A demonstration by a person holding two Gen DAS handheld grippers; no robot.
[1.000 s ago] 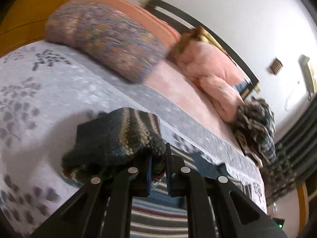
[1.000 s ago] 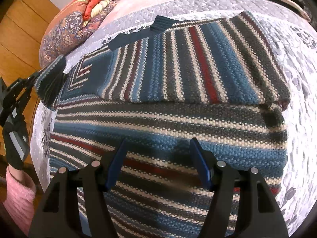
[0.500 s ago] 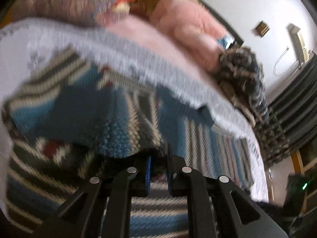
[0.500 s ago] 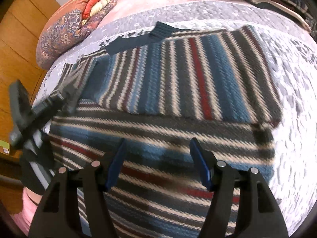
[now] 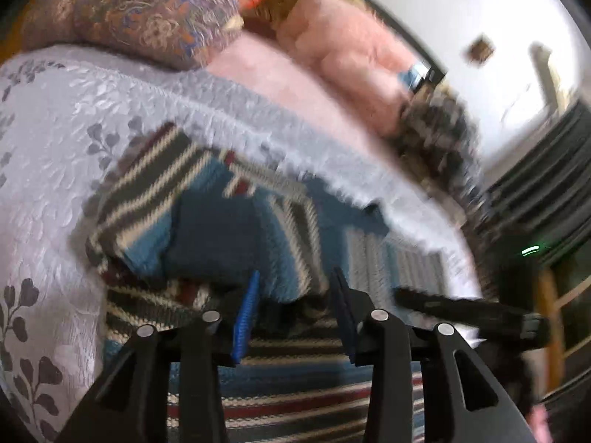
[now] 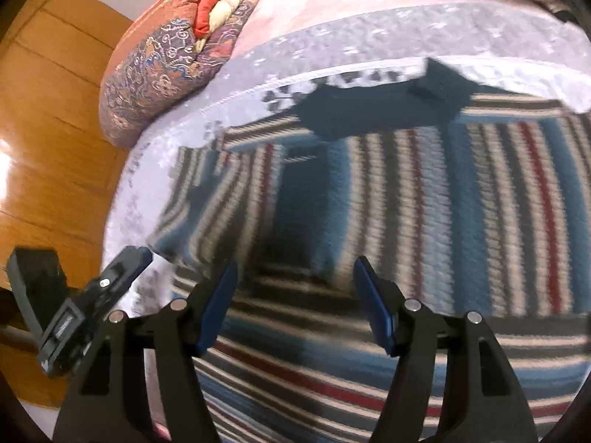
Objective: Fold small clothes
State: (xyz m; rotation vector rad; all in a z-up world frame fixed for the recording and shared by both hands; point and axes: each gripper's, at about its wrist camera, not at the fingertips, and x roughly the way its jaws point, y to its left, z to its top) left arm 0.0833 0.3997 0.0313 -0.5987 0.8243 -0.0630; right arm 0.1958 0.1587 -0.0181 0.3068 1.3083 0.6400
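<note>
Lying just beyond both spread, empty hand-held grippers [image 5: 293,312] [image 6: 295,304], the striped sweater [image 6: 424,203] covers the bedspread [image 5: 51,170].

- The bed [image 6: 325,51] carries a pale grey bedspread [image 5: 48,170] with a leaf print, and pink bedding [image 5: 280,85] beyond it toward the top of the frame.
- A striped knitted sweater [image 6: 424,199] lies on the bedspread, filling the lower centre.
- A patterned pillow [image 5: 140,18] lies at upper left.
- A fluffy pink blanket [image 5: 351,59] lies at upper centre.
</note>
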